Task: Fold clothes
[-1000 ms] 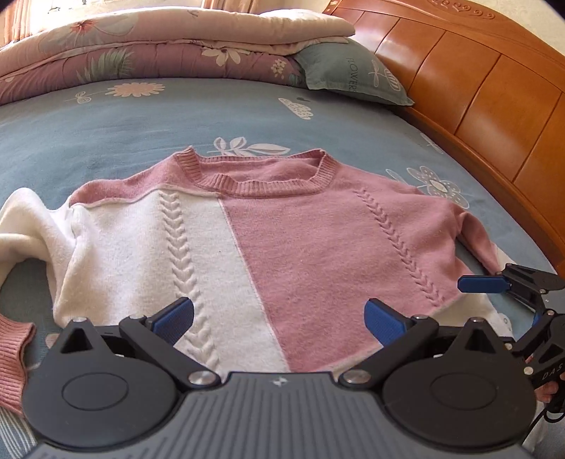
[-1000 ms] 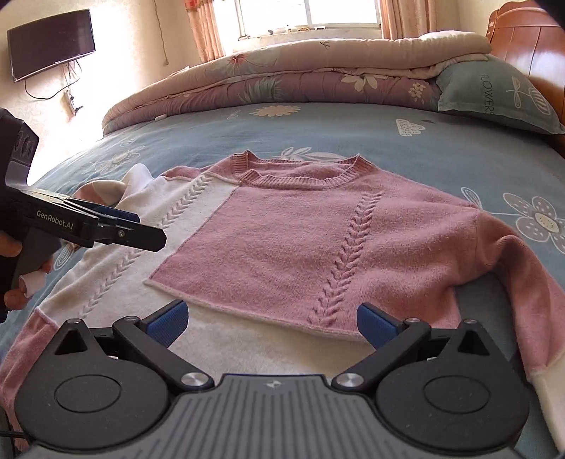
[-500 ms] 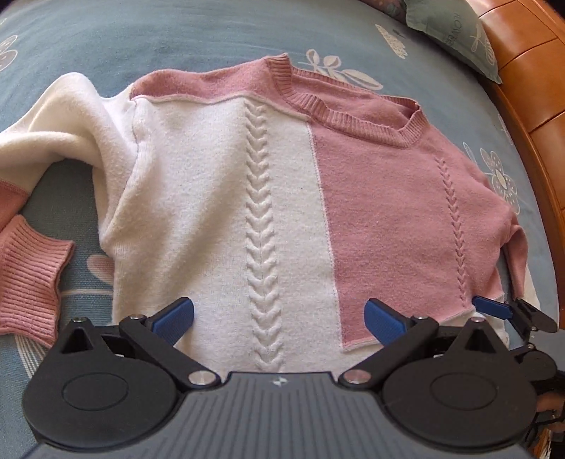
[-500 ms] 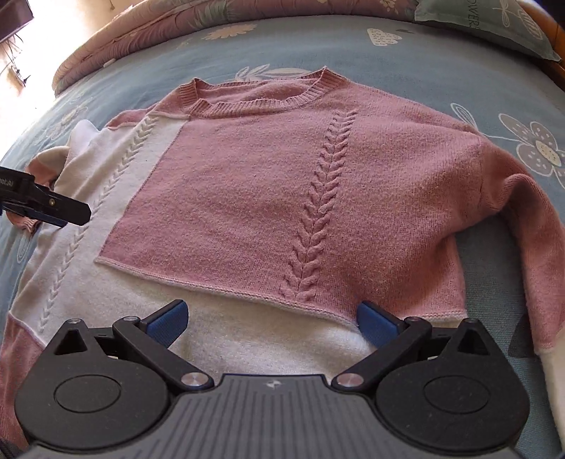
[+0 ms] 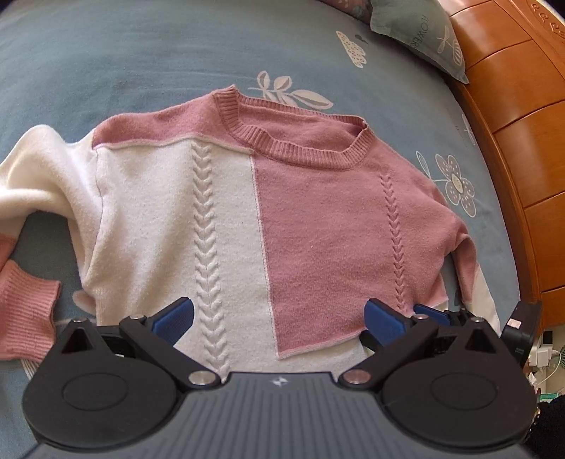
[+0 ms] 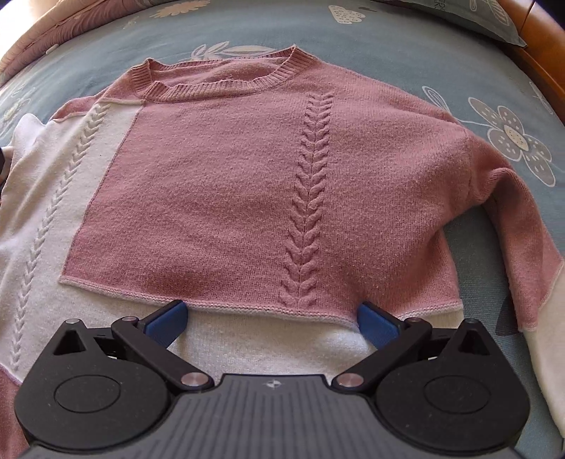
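Observation:
A pink and white knit sweater (image 5: 268, 219) lies face up and spread flat on the bed, collar away from me. In the right wrist view the same sweater (image 6: 247, 197) fills the frame. My left gripper (image 5: 279, 323) hovers open over the white lower hem, nothing between its blue pads. My right gripper (image 6: 270, 323) is open too, just above the white hem band near the pink panel's bottom edge. The right gripper's fingertips (image 5: 432, 314) show at the sweater's lower right corner in the left wrist view. The left sleeve bends back, its pink cuff (image 5: 24, 314) at the left edge.
The blue floral bedsheet (image 5: 176, 60) surrounds the sweater. A wooden headboard (image 5: 522, 159) runs along the right side, with a grey-green pillow (image 5: 420, 31) against it. A folded quilt (image 6: 53, 31) lies at the far side of the bed. Chargers and cables (image 5: 543, 353) sit beyond the bed's right edge.
Both grippers tilted downward and moved closer to the sweater's lower hem; the room and quilt dropped out of view. Both stayed open. The sweater has not moved.

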The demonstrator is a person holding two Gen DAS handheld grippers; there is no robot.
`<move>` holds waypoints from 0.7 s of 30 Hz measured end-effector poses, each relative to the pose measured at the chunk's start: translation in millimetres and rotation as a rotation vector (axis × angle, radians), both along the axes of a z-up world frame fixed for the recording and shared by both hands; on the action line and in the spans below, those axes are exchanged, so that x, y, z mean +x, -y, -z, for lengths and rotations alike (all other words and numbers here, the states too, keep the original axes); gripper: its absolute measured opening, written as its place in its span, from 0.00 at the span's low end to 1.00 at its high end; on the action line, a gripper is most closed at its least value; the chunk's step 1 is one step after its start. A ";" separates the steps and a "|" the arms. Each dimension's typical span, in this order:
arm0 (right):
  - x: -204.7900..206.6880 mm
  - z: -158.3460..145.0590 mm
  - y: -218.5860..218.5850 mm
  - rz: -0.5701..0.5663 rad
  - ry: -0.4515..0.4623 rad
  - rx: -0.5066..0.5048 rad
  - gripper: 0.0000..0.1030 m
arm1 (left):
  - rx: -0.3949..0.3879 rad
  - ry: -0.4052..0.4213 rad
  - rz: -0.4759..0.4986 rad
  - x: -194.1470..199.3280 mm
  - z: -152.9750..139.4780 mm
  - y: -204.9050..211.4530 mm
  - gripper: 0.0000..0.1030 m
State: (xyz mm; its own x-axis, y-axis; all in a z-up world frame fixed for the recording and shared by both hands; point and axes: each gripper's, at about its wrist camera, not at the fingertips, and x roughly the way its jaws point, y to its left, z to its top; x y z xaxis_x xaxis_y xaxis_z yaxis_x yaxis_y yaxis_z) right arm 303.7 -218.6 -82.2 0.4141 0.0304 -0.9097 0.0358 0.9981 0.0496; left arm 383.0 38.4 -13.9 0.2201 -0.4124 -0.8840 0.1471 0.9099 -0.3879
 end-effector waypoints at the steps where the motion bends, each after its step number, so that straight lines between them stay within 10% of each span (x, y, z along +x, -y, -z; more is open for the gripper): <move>1: -2.5 0.0 0.3 0.001 0.013 0.002 1.00 | 0.009 0.001 -0.008 6.6 3.9 4.4 0.99; 11: -18.7 -17.9 58.4 -0.003 0.083 0.315 1.00 | 0.036 0.018 -0.006 18.8 10.7 85.6 0.99; 21: -80.9 -5.2 166.0 0.374 0.209 0.502 1.00 | -0.018 0.079 0.099 14.1 29.1 166.0 0.99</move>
State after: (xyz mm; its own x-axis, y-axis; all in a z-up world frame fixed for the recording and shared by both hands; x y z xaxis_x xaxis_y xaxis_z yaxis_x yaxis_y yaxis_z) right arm 222.8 -384.5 -77.0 0.6457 0.2500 -0.7215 0.3146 0.7739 0.5496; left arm 397.2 -127.6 -43.0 0.2461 -0.4510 -0.8579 0.2669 0.8825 -0.3873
